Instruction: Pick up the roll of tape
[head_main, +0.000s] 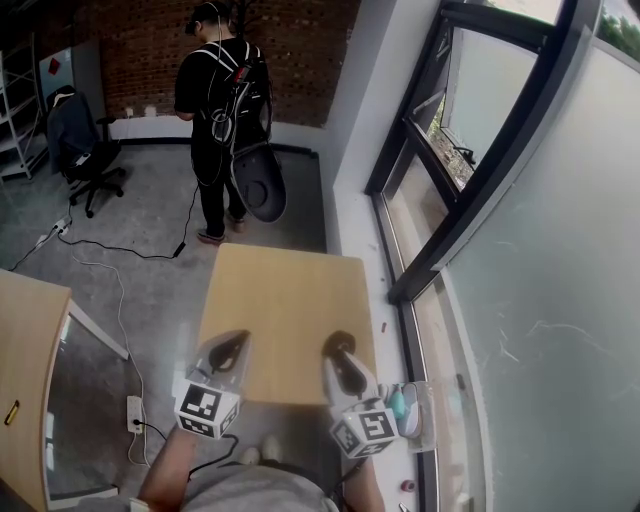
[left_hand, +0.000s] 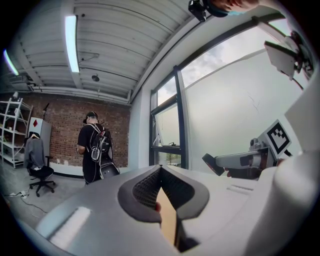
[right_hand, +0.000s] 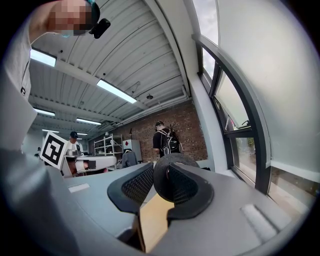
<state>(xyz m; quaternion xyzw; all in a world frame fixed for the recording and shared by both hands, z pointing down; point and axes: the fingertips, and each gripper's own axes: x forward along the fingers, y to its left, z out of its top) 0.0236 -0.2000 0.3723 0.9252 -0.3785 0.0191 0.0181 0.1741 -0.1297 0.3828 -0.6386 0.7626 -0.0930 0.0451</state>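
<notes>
The roll of tape (right_hand: 170, 172) is a black ring that stands on edge between the pads of my right gripper (right_hand: 159, 176), which is shut on it. In the head view the same roll of tape (head_main: 340, 341) shows at the tip of the right gripper (head_main: 343, 354), over the near edge of a bare wooden table (head_main: 285, 300). My left gripper (head_main: 236, 345) hovers beside it over the table's near left part. Its fingertips meet in the left gripper view, so the left gripper (left_hand: 160, 169) is shut with nothing in it. Both grippers point level, away from me.
A person with a backpack (head_main: 225, 110) stands on the floor beyond the table. An office chair (head_main: 85, 150) is at the far left. A dark window frame (head_main: 470, 150) and sill run along the right. Another wooden table (head_main: 25, 370), cables and a power strip (head_main: 135, 412) lie left.
</notes>
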